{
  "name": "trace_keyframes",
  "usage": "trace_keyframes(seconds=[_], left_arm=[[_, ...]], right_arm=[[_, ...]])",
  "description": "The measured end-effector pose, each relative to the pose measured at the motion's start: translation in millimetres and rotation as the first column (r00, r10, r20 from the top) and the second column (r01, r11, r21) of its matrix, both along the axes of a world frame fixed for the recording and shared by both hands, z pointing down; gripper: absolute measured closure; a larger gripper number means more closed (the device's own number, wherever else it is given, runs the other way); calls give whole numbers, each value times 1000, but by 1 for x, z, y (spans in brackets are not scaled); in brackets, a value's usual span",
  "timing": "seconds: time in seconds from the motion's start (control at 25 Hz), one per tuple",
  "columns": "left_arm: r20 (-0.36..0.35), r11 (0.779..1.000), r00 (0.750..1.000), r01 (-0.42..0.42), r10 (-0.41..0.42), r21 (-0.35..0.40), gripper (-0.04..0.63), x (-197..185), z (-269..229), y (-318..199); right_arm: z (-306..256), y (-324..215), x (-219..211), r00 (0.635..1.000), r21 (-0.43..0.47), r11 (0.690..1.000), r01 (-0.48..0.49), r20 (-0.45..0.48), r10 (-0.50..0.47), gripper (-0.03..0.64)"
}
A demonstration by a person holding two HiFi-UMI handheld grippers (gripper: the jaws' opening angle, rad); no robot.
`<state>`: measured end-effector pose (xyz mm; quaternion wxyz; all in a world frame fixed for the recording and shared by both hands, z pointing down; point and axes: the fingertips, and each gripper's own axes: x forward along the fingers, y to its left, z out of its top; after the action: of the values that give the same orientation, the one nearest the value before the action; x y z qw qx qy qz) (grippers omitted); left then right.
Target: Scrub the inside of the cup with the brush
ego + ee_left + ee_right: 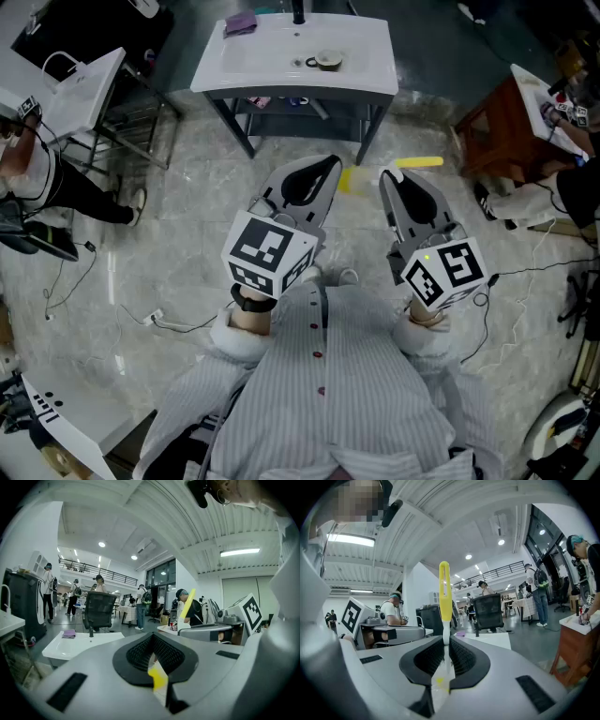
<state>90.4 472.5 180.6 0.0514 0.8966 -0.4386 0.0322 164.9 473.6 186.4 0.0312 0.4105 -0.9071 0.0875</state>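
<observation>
My right gripper (398, 178) is shut on the brush (445, 597), gripping its white part. The yellow handle with a loop at its end (419, 162) sticks out past the jaws. The left gripper (323, 169) is shut, with nothing clearly between its pads. A bit of yellow shows in the slit behind them, and I cannot tell what it is. Both grippers hover side by side in front of the white sink table (234, 70), well short of it. A small round tan cup (328, 62) sits on the sink top, far from both grippers.
A purple cloth (241, 23) lies at the sink's back left, near a black tap (298, 11). A pale yellow patch (347, 180) lies on the floor by the left gripper. Cables (159, 321) trail over the floor. People stand at the left (37, 183), and a wooden table (511, 122) stands right.
</observation>
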Motion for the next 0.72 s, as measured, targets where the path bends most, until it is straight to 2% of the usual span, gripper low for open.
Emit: trace_keyframes(seconds=[0.28, 0.72], left_arm=[[10, 1000, 1000, -17, 17, 0, 586, -3, 5, 2], [21, 1000, 1000, -6, 7, -11, 586, -35, 18, 11]], right_arm=[[5, 2, -3, 1000, -5, 1000, -20, 17, 20, 561], [20, 12, -25, 999, -24, 999, -35, 28, 36, 560]])
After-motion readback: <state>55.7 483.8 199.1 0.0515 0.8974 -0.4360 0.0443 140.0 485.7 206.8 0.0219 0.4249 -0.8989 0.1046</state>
